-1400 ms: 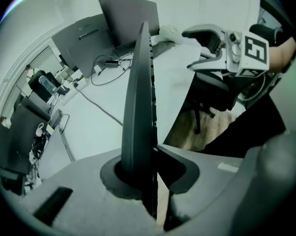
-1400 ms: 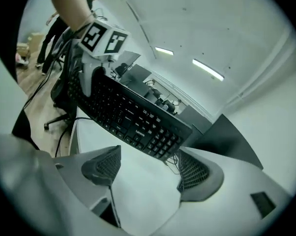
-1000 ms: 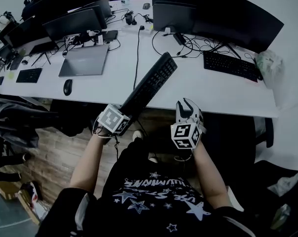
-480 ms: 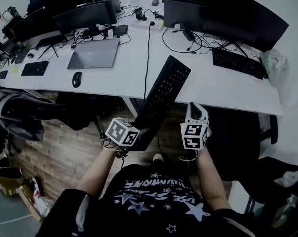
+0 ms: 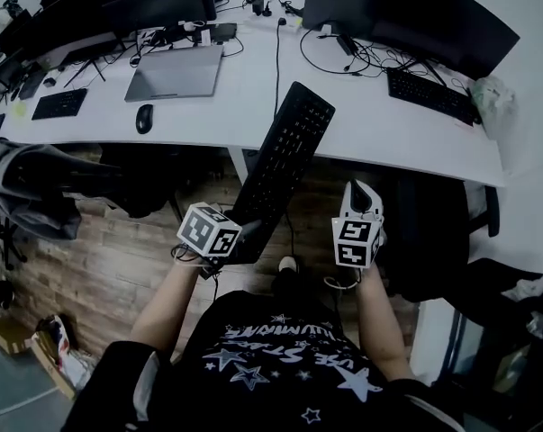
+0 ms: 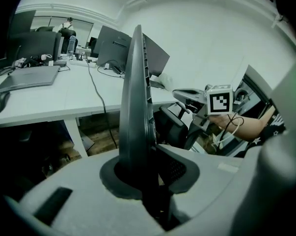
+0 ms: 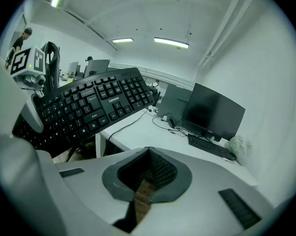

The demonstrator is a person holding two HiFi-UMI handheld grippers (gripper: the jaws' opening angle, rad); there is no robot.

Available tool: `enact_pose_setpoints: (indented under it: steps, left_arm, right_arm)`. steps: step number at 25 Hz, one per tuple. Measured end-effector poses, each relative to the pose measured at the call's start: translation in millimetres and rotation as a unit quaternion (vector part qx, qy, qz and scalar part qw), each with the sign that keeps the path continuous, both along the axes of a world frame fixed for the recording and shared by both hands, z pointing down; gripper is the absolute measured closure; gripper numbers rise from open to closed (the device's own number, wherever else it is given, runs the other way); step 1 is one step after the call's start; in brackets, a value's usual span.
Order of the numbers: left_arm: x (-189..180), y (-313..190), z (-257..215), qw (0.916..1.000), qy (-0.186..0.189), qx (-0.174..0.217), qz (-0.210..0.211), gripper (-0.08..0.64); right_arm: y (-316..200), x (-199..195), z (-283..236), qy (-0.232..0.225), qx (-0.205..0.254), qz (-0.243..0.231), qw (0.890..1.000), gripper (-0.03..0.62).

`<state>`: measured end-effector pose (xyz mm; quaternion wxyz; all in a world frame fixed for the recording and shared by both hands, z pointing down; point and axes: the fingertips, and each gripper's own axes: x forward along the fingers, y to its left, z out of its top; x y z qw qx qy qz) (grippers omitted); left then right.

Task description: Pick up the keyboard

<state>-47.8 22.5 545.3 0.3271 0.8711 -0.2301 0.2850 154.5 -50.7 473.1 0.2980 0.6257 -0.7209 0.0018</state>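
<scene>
A black keyboard hangs in the air in front of the white desk, tilted, with its far end over the desk edge. My left gripper is shut on its near end. In the left gripper view the keyboard stands edge-on between the pads of my left gripper. My right gripper hovers to the right of the keyboard, apart from it. Its jaws are shut with nothing between them. The right gripper view shows the keyboard at the left, keys facing the camera.
On the desk lie a closed laptop, a mouse, a second keyboard, a small keyboard, monitors and cables. A dark chair stands at the left. Wooden floor lies below.
Both grippers have drawn back from the desk with the keyboard in the left one. The keyboard now points more steeply away from me than a second ago.
</scene>
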Motion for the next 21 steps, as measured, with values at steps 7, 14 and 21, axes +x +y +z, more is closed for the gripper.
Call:
enact_pose_setpoints:
  steps: [7,14,21]
  left_arm:
    - [-10.0,34.1,-8.2,0.9994,0.034,0.003,0.006,0.471]
    - [-15.7,72.7,-0.3,0.9988,0.044,-0.003,0.019,0.471]
    - [-25.4,105.9,-10.6,0.9977,0.052,0.023,0.038,0.471]
  right_arm:
    - [33.4,-14.5,-2.0,-0.009,0.002,0.008,1.0,0.586]
    - [76.7,-35.5,-1.2,-0.01,-0.001,0.011,1.0,0.586]
    - [120.9,-51.4,5.2,-0.015,-0.003,0.014,1.0,0.586]
